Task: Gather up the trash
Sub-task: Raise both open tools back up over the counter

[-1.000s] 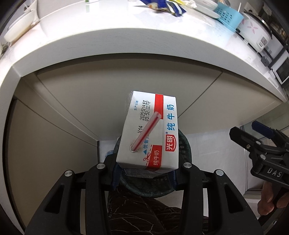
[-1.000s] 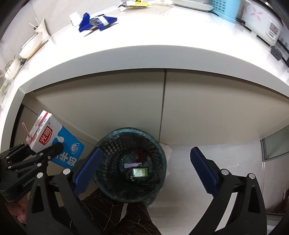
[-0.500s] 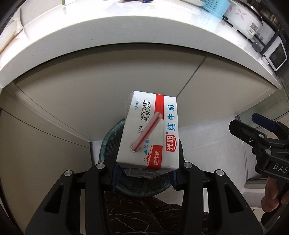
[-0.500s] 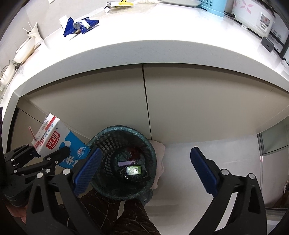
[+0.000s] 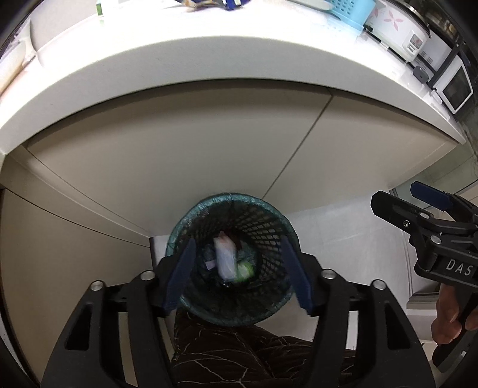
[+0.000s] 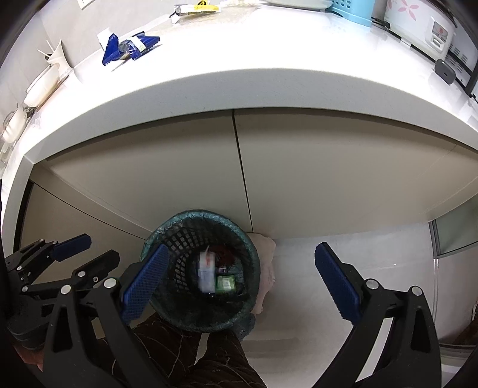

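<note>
A dark mesh trash bin (image 5: 270,309) with a green liner stands on the floor against the cabinet; it also shows in the right wrist view (image 6: 236,226). A white milk carton (image 5: 224,259) lies blurred inside the bin, also in the right wrist view (image 6: 206,274), beside a green packet (image 6: 226,284). My left gripper (image 5: 239,276) is open and empty right above the bin. My right gripper (image 6: 242,283) is open and empty, above the bin's right side. Blue wrappers (image 6: 128,47) lie on the white counter (image 6: 269,74).
Beige cabinet doors (image 6: 328,173) stand behind the bin. A crumpled pale bag (image 6: 267,268) lies beside the bin on the white floor. A rice cooker (image 5: 397,29), a blue basket (image 5: 349,10) and a microwave (image 5: 455,88) stand on the counter's right. My patterned trouser leg (image 5: 227,358) is below.
My left gripper opened and let go of the milk carton, which dropped into the bin. Both grippers shifted slightly over the bin.
</note>
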The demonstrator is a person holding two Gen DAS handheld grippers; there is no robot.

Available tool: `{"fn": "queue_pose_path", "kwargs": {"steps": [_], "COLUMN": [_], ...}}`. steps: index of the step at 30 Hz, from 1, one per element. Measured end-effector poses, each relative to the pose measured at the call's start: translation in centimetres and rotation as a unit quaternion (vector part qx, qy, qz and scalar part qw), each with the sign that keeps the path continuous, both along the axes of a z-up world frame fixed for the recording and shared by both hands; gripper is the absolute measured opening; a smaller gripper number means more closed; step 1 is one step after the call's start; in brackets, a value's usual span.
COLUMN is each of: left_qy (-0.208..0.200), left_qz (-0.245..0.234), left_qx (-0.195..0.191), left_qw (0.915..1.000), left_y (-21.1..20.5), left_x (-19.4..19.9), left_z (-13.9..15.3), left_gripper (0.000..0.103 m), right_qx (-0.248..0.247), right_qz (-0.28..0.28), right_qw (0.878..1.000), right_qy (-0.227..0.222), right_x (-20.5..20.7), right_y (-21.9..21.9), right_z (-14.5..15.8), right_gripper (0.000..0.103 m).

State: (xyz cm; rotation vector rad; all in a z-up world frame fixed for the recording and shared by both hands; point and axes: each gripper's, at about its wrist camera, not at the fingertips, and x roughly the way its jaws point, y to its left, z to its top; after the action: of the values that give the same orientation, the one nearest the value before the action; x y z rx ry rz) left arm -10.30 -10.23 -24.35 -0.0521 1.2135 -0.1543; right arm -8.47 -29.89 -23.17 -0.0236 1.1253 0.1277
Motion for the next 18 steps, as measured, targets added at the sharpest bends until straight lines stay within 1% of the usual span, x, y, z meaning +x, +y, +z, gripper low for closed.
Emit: {"fn": "queue_pose_path", "kwargs": {"steps": [2, 3, 4, 5, 6, 8, 10, 13, 18], "left_qy": [-0.006, -0.011, -0.019, -0.026, -0.034, -0.047, -0.064, -0.083, -0.093], "left_qz": [0.004, 0.006, 0.01, 0.013, 0.014, 0.016, 0.019, 0.024, 0.038], "left_qx": [0.003, 0.004, 0.007, 0.01, 0.011, 0.015, 0.017, 0.022, 0.015], "left_qw": [1.0, 0.9999, 0.9997, 0.9995, 0.9993, 0.9987, 0.9976, 0.996, 0.9948], "left_y": [0.5, -0.2, 0.1, 0.0, 0.3, -0.2, 0.2, 0.9, 2.4], "left_x": [-0.1, -0.1, -0.2, -0.3, -0.3, -0.4, -0.7, -0.6, 0.0], "left_z": [0.4, 0.7, 1.2, 1.5, 2.1, 2.9, 4.4, 5.8, 7.8], "left_gripper": [0.069, 0.071, 0.077, 0.08, 0.081, 0.089, 0.09, 0.096, 0.097], "right_qx": [-0.002, -0.002, -0.003, -0.003, -0.003, -0.003, -0.005, -0.007, -0.002], "right_qz": [0.004, 0.006, 0.008, 0.01, 0.011, 0.012, 0.014, 0.015, 0.014], "right_qw": [1.0, 1.0, 1.0, 1.0, 1.0, 1.0, 1.0, 0.999, 0.998], "right_qy": [0.001, 0.001, -0.001, -0.003, -0.007, -0.016, -0.026, -0.04, -0.057], "right_x": [0.2, 0.2, 0.3, 0.4, 0.4, 0.5, 0.8, 1.3, 2.2], "right_y": [0.2, 0.3, 0.4, 0.4, 0.5, 0.7, 1.0, 1.1, 1.2], "right_z": [0.2, 0.4, 0.6, 0.8, 1.2, 2.1, 3.2, 4.7, 7.1], "right_gripper": [0.094, 0.094, 0.094, 0.094, 0.094, 0.094, 0.094, 0.094, 0.094]}}
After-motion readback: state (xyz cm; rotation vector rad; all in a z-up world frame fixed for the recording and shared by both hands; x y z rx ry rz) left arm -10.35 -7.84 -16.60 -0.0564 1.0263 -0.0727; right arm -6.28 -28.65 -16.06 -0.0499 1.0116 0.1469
